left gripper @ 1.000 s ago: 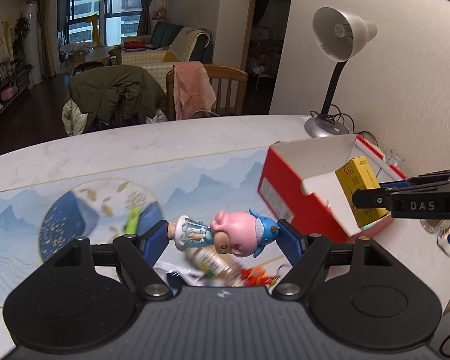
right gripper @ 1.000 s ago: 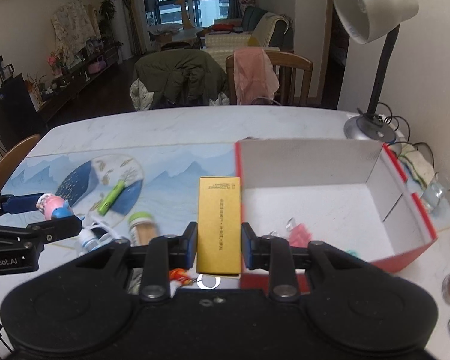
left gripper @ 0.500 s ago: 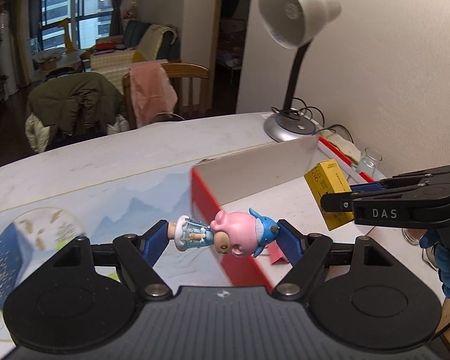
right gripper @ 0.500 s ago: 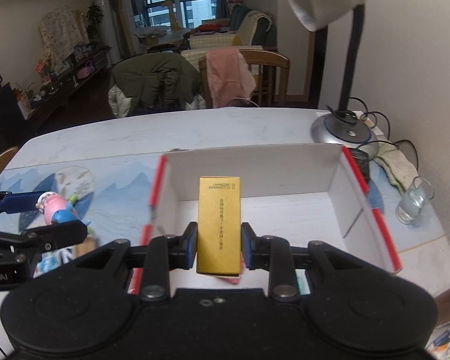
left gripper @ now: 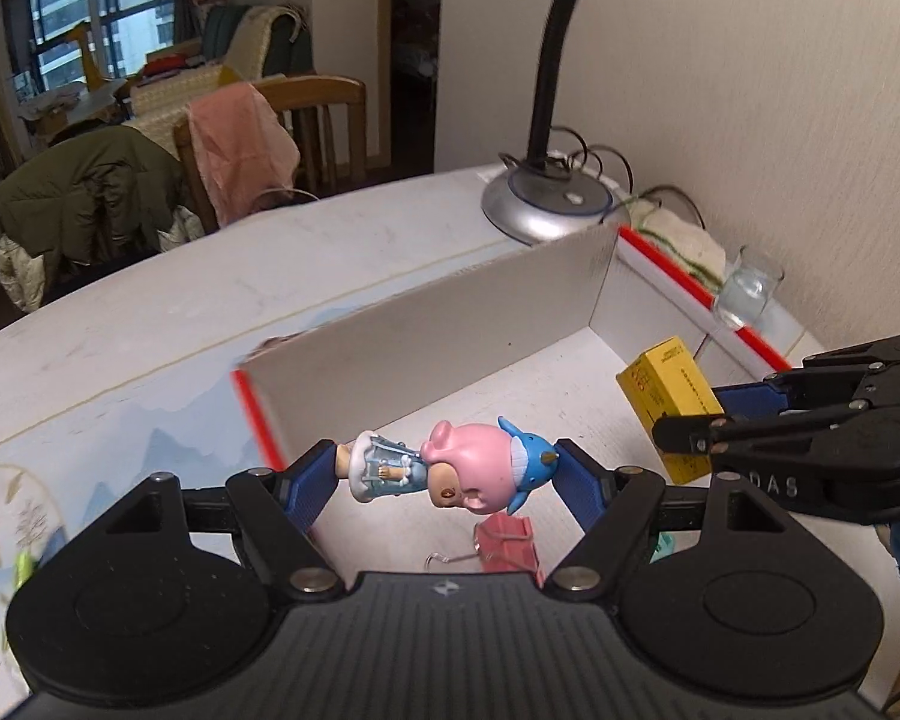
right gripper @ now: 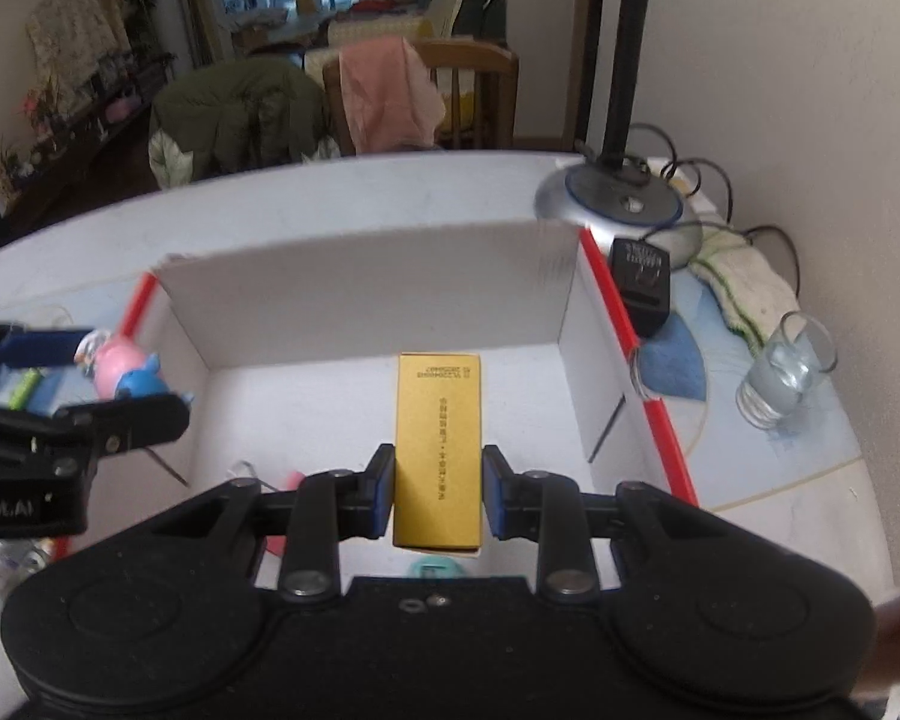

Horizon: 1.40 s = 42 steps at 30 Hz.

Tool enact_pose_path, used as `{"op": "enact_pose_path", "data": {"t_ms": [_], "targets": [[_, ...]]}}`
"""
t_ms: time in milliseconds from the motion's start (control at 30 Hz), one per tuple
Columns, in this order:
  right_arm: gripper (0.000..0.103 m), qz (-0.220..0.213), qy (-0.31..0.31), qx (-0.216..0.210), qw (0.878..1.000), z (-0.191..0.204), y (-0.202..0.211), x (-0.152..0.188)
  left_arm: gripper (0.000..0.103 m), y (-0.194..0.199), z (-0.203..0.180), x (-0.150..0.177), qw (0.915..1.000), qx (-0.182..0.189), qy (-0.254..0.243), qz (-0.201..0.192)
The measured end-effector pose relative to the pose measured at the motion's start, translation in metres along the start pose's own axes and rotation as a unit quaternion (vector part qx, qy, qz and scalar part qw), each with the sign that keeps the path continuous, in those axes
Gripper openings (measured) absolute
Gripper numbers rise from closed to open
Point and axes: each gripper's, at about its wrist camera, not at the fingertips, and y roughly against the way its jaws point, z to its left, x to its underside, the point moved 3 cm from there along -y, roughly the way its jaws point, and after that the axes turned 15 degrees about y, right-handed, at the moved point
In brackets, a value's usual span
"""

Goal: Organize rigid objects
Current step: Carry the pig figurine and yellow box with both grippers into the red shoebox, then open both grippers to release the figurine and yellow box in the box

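Observation:
My left gripper (left gripper: 447, 471) is shut on a pink pig figurine (left gripper: 450, 468) with a blue hat, held sideways above the left part of the open red-and-white box (left gripper: 426, 342). My right gripper (right gripper: 438, 492) is shut on a yellow box (right gripper: 438, 450) and holds it over the middle of the red-and-white box (right gripper: 366, 300). The yellow box (left gripper: 669, 402) and the right gripper (left gripper: 690, 432) also show at the right of the left wrist view. The figurine (right gripper: 123, 363) shows at the left of the right wrist view.
A pink binder clip (left gripper: 507, 549) lies on the box floor. A desk lamp base (right gripper: 621, 204), a black adapter (right gripper: 639, 285), a cloth (right gripper: 744, 285) and a glass of water (right gripper: 786, 369) stand right of the box. A green pen (right gripper: 24, 387) lies left of it.
Both grippers have moved right and forward with their loads, from beside the box to above its inside. The lamp and glass are now closer.

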Motion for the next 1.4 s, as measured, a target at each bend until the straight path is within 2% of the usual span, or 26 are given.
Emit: {"op": "enact_pose_path", "data": {"t_ms": [167,400,800,1000,1167,1233,1400], "targets": [[0.029,0.030,0.018,-0.003,0.999,-0.005,-0.024,0.006,0.077,-0.033,-0.010,-0.011,0.9997,-0.008,-0.004,0.025],[0.029,0.071,0.038,-0.017,0.997,-0.002,-0.049,0.011,0.077,-0.078,-0.012,-0.018,0.9964,-0.025,-0.004,0.081],[0.029,0.132,0.077,-0.033,0.988,0.005,-0.065,0.011,0.078,-0.127,-0.012,-0.009,0.9813,-0.058,0.003,0.184],[0.030,0.143,0.076,-0.036,0.986,0.004,-0.069,0.010,0.078,-0.127,-0.009,-0.009,0.9806,-0.057,0.009,0.187],[0.035,0.144,0.075,-0.041,0.986,0.003,-0.069,0.010,0.077,-0.126,-0.006,-0.009,0.9791,-0.055,0.023,0.194],[0.040,0.139,0.071,-0.042,0.987,0.001,-0.069,0.010,0.078,-0.123,-0.006,-0.009,0.9803,-0.051,0.020,0.190],[0.042,0.122,0.067,-0.040,0.989,0.001,-0.062,0.012,0.077,-0.107,-0.006,-0.012,0.9845,-0.034,0.029,0.169]]}}
